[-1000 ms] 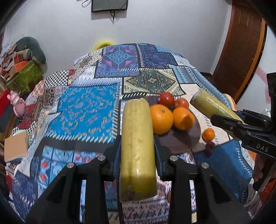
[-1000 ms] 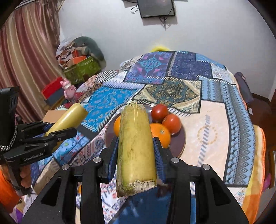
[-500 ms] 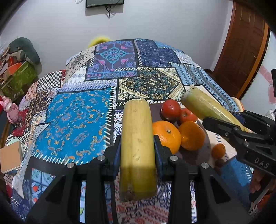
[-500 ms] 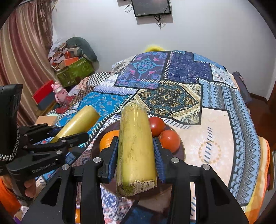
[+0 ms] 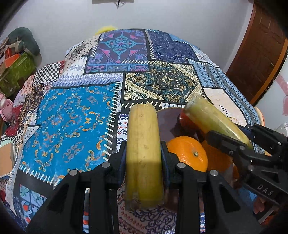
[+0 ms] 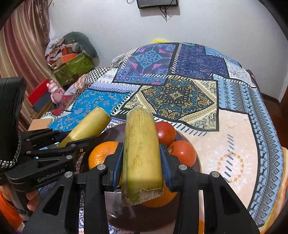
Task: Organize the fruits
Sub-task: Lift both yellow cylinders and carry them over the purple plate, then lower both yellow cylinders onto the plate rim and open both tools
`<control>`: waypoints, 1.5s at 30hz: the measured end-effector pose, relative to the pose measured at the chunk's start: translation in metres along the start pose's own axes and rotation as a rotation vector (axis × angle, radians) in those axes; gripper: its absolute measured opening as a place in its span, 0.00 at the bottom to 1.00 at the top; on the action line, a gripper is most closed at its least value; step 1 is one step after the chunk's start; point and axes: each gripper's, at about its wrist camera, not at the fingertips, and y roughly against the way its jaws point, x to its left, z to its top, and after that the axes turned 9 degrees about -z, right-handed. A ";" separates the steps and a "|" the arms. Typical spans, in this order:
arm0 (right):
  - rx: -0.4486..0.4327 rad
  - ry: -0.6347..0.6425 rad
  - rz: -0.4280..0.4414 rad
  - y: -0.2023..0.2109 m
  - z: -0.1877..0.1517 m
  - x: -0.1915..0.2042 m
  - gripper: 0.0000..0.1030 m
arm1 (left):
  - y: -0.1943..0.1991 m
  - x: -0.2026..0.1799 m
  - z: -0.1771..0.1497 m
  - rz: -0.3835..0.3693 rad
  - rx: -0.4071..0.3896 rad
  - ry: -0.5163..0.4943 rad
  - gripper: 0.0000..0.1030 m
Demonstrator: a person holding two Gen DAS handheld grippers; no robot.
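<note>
At frame centre, each gripper, left gripper (image 5: 144,153) and right gripper (image 6: 142,158), clamps a stiff, smooth, probably light yellow stalk piece (image 5: 144,149) mid-length above the fruit plate (image 6: 117,129).

Home bedroom: bed under patchwork quilt (image 6: 180,93), wooden door (image 5: 259,54), striped curtain (image 6: 23,54), wall-mounted screen (image 6: 157,3), piled boxes and clothes (image 6: 72,54), pink toy (image 6: 54,90).

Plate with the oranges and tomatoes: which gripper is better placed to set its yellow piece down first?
Probably the right. The right gripper holds its yellow piece directly above the plate, over the oranges. The left gripper holds its piece beside the plate's left rim.
</note>
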 end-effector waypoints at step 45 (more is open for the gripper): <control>-0.032 0.013 -0.092 0.084 -0.051 -0.044 0.43 | 0.087 -0.040 -0.052 0.050 -0.063 -0.056 0.44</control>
